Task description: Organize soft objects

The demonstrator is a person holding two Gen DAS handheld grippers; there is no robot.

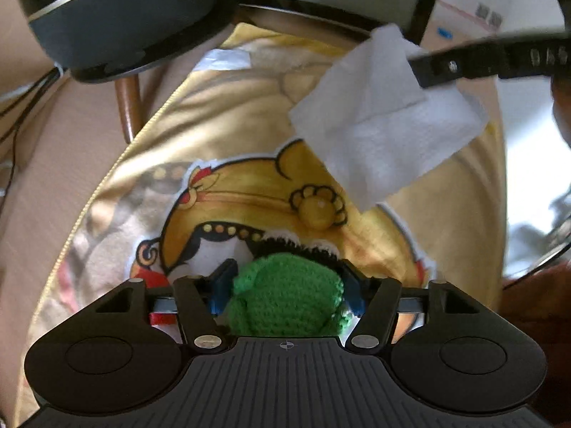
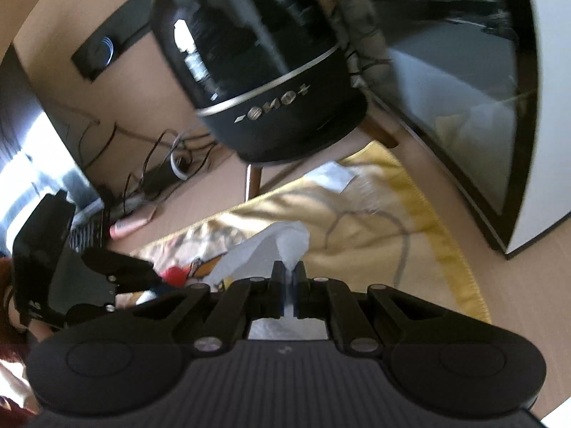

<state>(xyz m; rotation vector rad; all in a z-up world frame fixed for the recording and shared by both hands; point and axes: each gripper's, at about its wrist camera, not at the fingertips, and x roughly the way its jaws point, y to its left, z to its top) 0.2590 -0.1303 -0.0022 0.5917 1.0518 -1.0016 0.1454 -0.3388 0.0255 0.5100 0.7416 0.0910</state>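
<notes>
The green toy, a crocheted soft thing, sits clamped between the blue pads of the left tongs, low at 6 o'clock in the left wrist view, held above a yellow cushion printed with a cartoon figure. The tissue hangs at about 1 o'clock in that view, pinched at its upper corner by the right tongs, whose jaws stand closed on a fold of it; from the right wrist view the sheet drapes off toward 10 o'clock over the cushion. Both loads are light and limp, so the step, as I judge it, is carrying each to its place, and the care lies in the set-down. The toy will spring back once released, so it is best lowered until it touches the cushion before the jaws part. The tissue is thin and could tear or slip if jerked, so a slow, level move suits it, with the free edge laid down first. A black speaker on wooden legs stands close at 12 o'clock, and cables lie on the desk at 10 o'clock; both arms should stay clear of them. Where each item is meant to end up cannot be told from here.
</notes>
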